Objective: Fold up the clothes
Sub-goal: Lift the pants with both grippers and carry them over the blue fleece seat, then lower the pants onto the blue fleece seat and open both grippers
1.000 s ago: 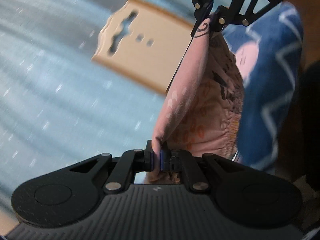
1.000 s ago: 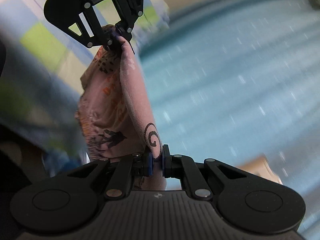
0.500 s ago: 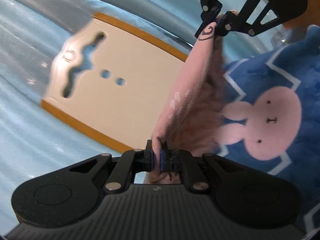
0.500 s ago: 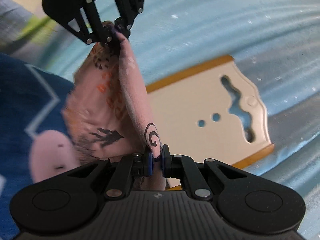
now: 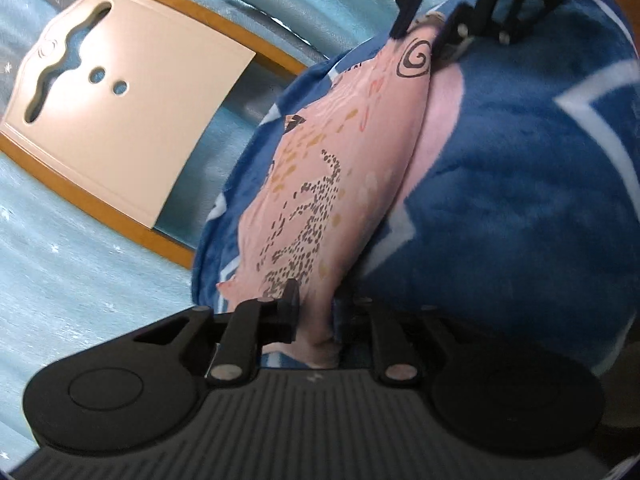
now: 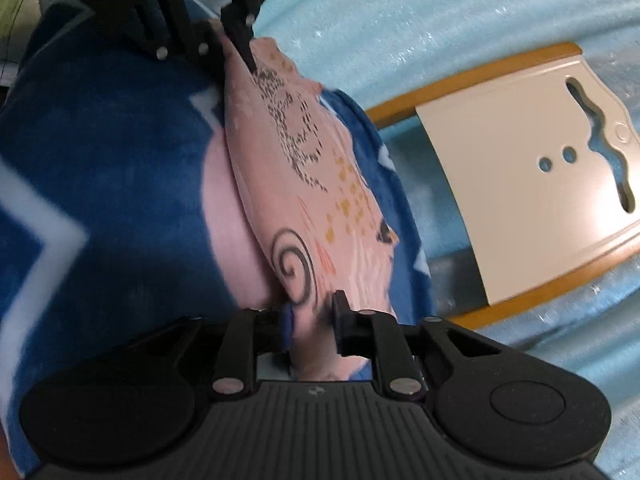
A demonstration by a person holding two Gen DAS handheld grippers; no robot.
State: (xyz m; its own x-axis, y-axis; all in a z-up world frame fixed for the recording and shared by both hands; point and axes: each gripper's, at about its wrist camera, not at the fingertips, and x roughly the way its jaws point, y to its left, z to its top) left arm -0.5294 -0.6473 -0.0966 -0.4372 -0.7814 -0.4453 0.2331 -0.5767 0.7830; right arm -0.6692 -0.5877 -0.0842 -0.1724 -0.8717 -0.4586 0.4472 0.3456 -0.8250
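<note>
A pink patterned garment (image 5: pixel 340 168) with a black spiral print lies folded on a blue blanket (image 5: pixel 520 208). It also shows in the right wrist view (image 6: pixel 304 184). My left gripper (image 5: pixel 320 312) is open, its jaws apart on either side of the garment's near edge. My right gripper (image 6: pixel 312 316) is open too, with the other end of the cloth loose between its jaws. Each gripper shows at the top of the other's view: the right one (image 5: pixel 424 40) and the left one (image 6: pixel 228 44), both at the garment's ends.
The blue blanket (image 6: pixel 100 160) has white zigzags and a pink rabbit shape. A cream board with an orange rim and cut-out holes (image 5: pixel 112 120) lies on the light blue sheet (image 5: pixel 60 280) beside the blanket; it also shows in the right wrist view (image 6: pixel 528 184).
Both grippers came down from holding the garment hanging in the air, laid it flat on the blue blanket, and opened their jaws.
</note>
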